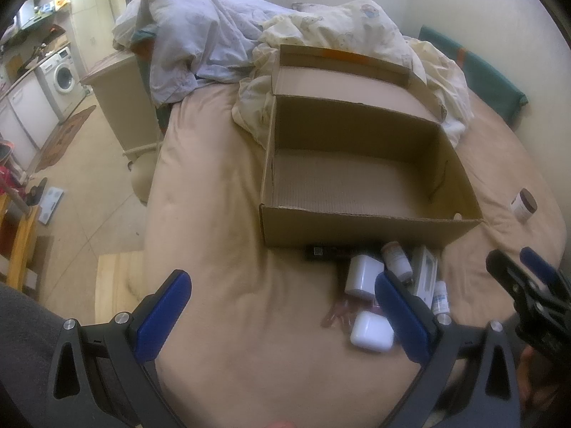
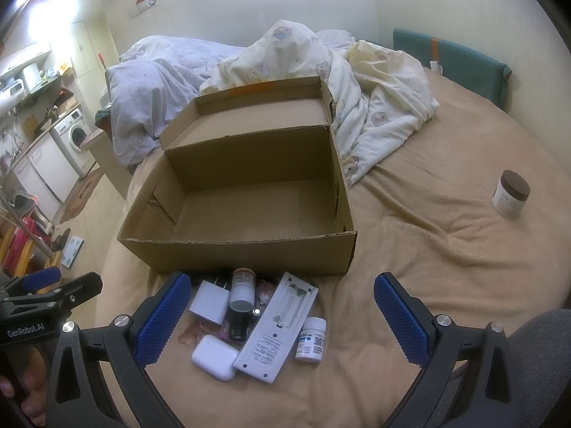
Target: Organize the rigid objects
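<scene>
Brown cardboard forms the landmark here: an open cardboard box (image 2: 246, 192) sits on the bed (image 2: 428, 249) with its lid folded back toward the rumpled duvet (image 2: 374, 107), and we see nothing inside it. Just in front of the box's near wall lies a cluster of small things: a white charger plug (image 2: 208, 301), a pill bottle with a red label (image 2: 242, 287) lying on its side, a white remote control (image 2: 276, 328) face down with its battery bay uncovered, a small white medicine bottle (image 2: 311, 339) touching the remote's near right edge, and a white earbud case (image 2: 214, 356) nearest to us. A brown-lidded jar (image 2: 510, 194) stands alone, well to the right of the box. We hold the right gripper (image 2: 282, 317) low in front of the box, pointing toward it, its blue fingers (image 2: 162, 321) spread wide apart with the cluster lying between them, nothing clamped. We hold the left gripper (image 1: 282, 321) low too, in front of the box and left of the cluster, its blue fingers (image 1: 160, 317) likewise wide apart and closed on nothing; its right finger overlaps the cluster in the left wrist view, where the earbud case (image 1: 371, 331) lies just beside it.
</scene>
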